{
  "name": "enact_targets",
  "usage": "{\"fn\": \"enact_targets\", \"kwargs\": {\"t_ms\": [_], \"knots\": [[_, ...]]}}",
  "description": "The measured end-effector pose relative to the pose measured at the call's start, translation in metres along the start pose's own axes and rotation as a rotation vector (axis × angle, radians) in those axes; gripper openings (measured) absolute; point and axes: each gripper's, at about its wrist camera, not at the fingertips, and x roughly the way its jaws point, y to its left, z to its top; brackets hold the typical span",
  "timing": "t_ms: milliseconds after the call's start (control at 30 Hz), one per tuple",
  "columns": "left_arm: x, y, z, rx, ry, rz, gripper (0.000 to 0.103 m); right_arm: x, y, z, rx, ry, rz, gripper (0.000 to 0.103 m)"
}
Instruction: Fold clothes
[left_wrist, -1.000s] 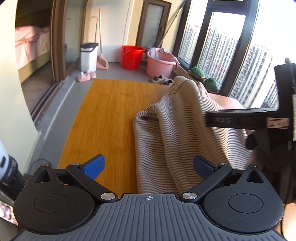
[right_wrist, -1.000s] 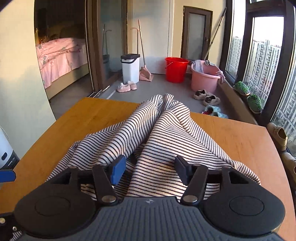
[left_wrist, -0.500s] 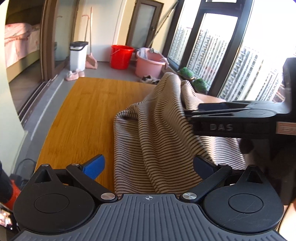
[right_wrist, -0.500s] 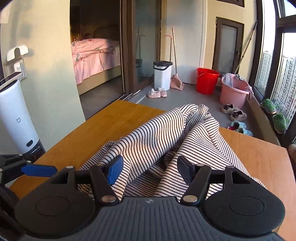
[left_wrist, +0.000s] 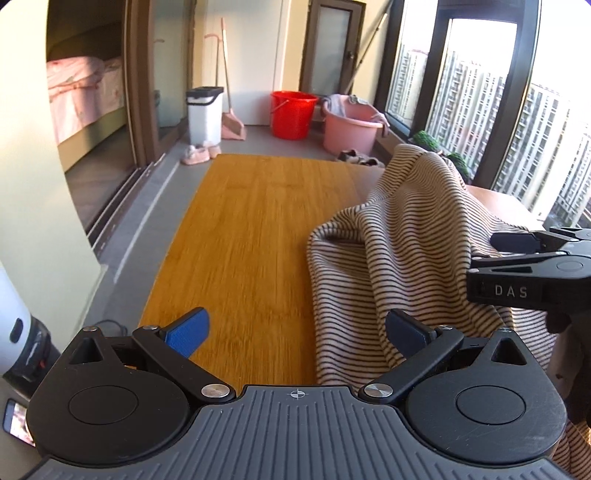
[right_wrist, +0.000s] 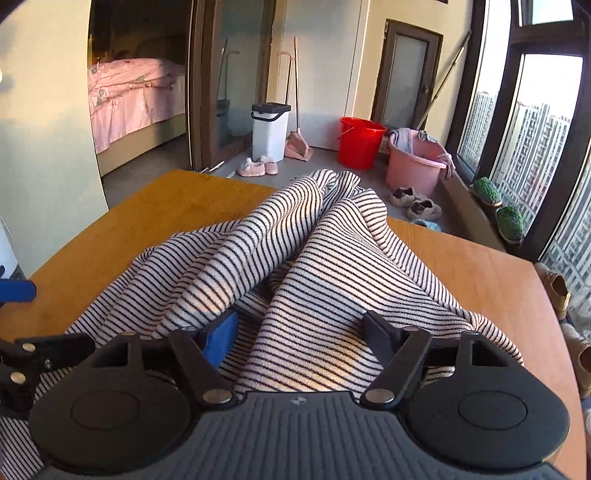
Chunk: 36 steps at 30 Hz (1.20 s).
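Striped garment (left_wrist: 406, 251): in the left wrist view it lies bunched on the wooden desk (left_wrist: 251, 236), ahead and to the right of the left tongs (left_wrist: 295, 330), and rises to a peak at its far end.
Left tongs: spread wide; the blue pad (left_wrist: 186, 330) on one side is over bare desk, the dark pad (left_wrist: 406, 332) on the other side is at the edge of the cloth. Nothing is pinched between them.
Right tongs in this view (left_wrist: 517, 245): they come in from the right edge, over the garment; if they grip cloth I cannot tell from here.
Behind the desk: a red bucket (left_wrist: 293, 114), a pink basin (left_wrist: 351, 123) and a white bin (left_wrist: 204, 114) stand on the floor.
Striped garment in the right wrist view (right_wrist: 295, 258): it is spread in folds directly ahead of and under the right tongs (right_wrist: 299, 330), covering the middle of the desk (right_wrist: 480, 269).
Right tongs: half spread and closing; a raised fold of the cloth lies between the pads, but they do not press it.
Left tongs in this view (right_wrist: 14, 291): only a blue tip shows at the left edge, beside the garment.
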Motion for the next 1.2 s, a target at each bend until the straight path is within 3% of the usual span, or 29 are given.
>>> {"fn": "enact_targets", "kwargs": {"t_ms": [33, 133, 367, 567, 733, 767, 867, 1000, 1133, 1200], "knots": [[-0.002, -0.001, 0.0, -0.001, 0.001, 0.001, 0.103, -0.002, 0.0, 0.001, -0.014, -0.003, -0.008, 0.036], [-0.006, -0.003, 0.002, -0.004, -0.001, -0.002, 0.103, -0.015, -0.013, 0.003, 0.023, -0.013, 0.031, 0.013], [-0.029, -0.016, 0.014, 0.013, -0.068, -0.041, 0.103, -0.055, -0.056, 0.003, 0.059, -0.096, -0.024, 0.005], [-0.044, -0.045, 0.016, 0.088, -0.1, -0.144, 0.103, -0.076, -0.116, -0.02, 0.101, -0.098, -0.215, 0.005], [-0.035, -0.069, 0.011, 0.151, -0.064, -0.242, 0.103, -0.079, -0.148, -0.049, 0.133, -0.054, -0.371, 0.005], [-0.032, -0.074, 0.011, 0.163, -0.054, -0.27, 0.103, -0.082, -0.152, -0.05, 0.157, -0.063, -0.371, 0.005], [-0.021, -0.087, 0.009, 0.201, -0.032, -0.355, 0.103, -0.097, -0.157, -0.045, 0.225, -0.128, -0.275, 0.006], [0.004, -0.107, 0.002, 0.278, 0.013, -0.394, 0.103, -0.088, -0.135, -0.031, 0.237, -0.119, -0.021, 0.008], [0.035, -0.104, -0.006, 0.312, 0.105, -0.238, 0.103, -0.046, -0.112, -0.033, 0.218, -0.011, 0.087, 0.017], [0.037, -0.095, -0.011, 0.332, 0.089, -0.208, 0.103, -0.037, -0.109, -0.041, 0.239, -0.002, 0.095, 0.017]]}}
